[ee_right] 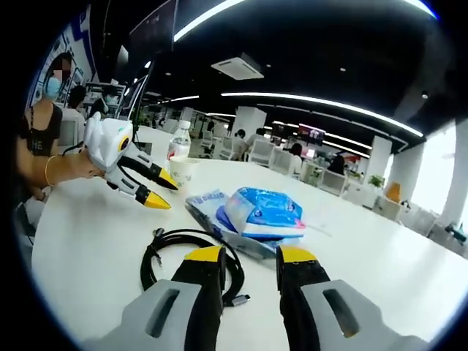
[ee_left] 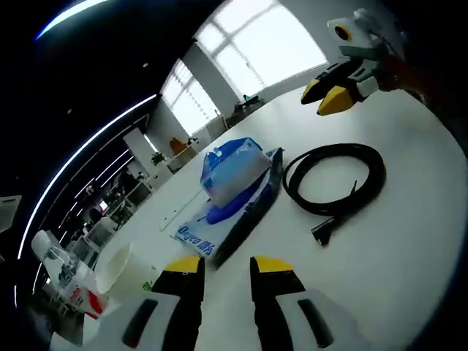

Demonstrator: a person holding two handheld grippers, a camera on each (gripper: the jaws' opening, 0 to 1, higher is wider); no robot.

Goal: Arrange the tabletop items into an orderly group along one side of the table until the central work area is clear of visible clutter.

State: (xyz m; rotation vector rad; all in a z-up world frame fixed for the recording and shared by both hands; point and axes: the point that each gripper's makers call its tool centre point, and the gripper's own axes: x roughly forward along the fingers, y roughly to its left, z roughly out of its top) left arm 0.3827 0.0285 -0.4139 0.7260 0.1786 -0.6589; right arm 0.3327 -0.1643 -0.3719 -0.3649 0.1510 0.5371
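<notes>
On the white table [ee_left: 409, 241] a coiled black cable [ee_left: 336, 179] lies to the right of a puffy blue wipes packet [ee_left: 232, 172]. The packet rests on a flat blue-and-white pouch [ee_left: 208, 234]. My left gripper [ee_left: 229, 267] is open and holds nothing, just short of the pouch's near end. My right gripper [ee_left: 323, 96] hovers beyond the cable, jaws apart. In the right gripper view, my right gripper [ee_right: 250, 256] is open over the near side of the cable [ee_right: 164, 252], with the wipes packet [ee_right: 265, 212] behind it. My left gripper [ee_right: 162, 191] comes in from the left, open.
A white paper cup [ee_left: 117, 270] and a plastic water bottle [ee_left: 66, 274] stand at the left. In the right gripper view the cup [ee_right: 180, 170] and bottle [ee_right: 178, 142] stand behind the left gripper. A person [ee_right: 44, 124] sits at the table's left edge. Office desks and chairs stand beyond.
</notes>
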